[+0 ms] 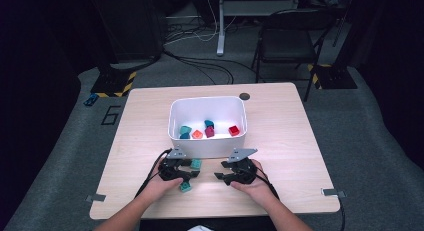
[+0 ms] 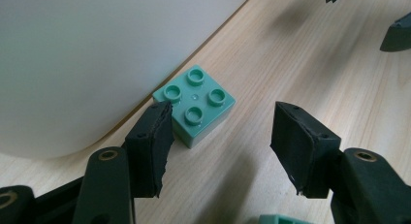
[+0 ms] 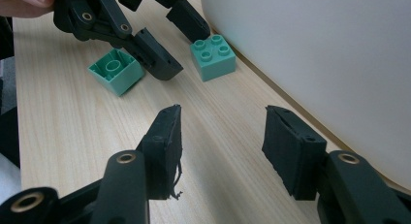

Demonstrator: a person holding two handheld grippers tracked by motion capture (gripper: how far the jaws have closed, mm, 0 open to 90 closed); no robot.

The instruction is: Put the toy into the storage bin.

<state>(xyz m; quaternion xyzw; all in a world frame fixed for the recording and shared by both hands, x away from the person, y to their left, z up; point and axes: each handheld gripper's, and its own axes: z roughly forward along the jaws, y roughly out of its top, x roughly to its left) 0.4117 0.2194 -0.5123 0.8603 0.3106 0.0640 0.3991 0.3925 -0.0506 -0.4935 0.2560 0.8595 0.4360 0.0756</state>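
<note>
A mint green brick (image 2: 196, 105) stands studs up on the wooden table (image 1: 280, 121), close against the white bin's near wall (image 2: 97, 49). My left gripper (image 2: 224, 129) is open, and its left pad reaches the brick's near corner while the right pad stands well clear. A second mint brick (image 3: 116, 71) lies hollow side up just behind that gripper (image 3: 181, 47). My right gripper (image 3: 223, 122) is open with only bare wood between its pads. In the high view both grippers (image 1: 191, 170) (image 1: 221, 170) sit side by side in front of the bin (image 1: 207, 101).
Inside the bin lie several bricks, among them a red one (image 1: 234, 131), an orange one (image 1: 197, 134) and a teal one (image 1: 185, 130). A folding chair (image 1: 287, 38) and cables stand on the floor beyond the table.
</note>
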